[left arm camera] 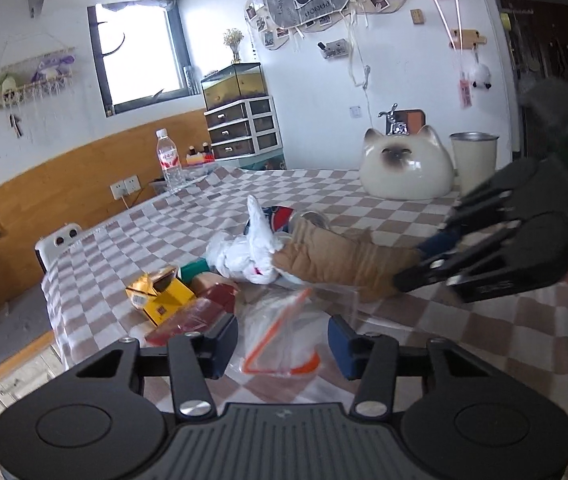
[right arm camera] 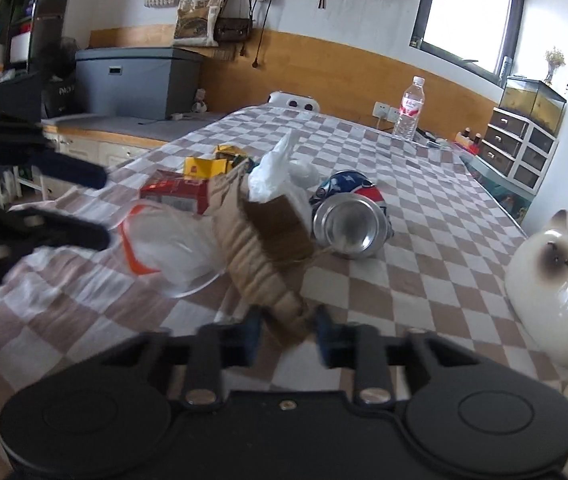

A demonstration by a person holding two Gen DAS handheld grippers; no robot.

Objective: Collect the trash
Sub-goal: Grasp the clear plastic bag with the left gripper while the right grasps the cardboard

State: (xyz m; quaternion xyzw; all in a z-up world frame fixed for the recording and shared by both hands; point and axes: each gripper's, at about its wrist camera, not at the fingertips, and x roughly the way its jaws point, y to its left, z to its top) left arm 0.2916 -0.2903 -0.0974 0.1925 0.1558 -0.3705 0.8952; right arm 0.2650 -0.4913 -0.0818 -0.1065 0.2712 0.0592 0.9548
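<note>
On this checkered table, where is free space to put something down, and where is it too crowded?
Bare checkered cloth lies between the crushed can and the ceramic cat, and on toward the water bottle. It is crowded around the white plastic bag, yellow box, red box, corrugated cardboard and zip bag.

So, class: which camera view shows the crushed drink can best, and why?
The right wrist view: the crushed can lies in the open on the checked cloth, its silver end facing the camera. In the left wrist view only slivers of it show behind the white plastic bag and brown cardboard piece.
</note>
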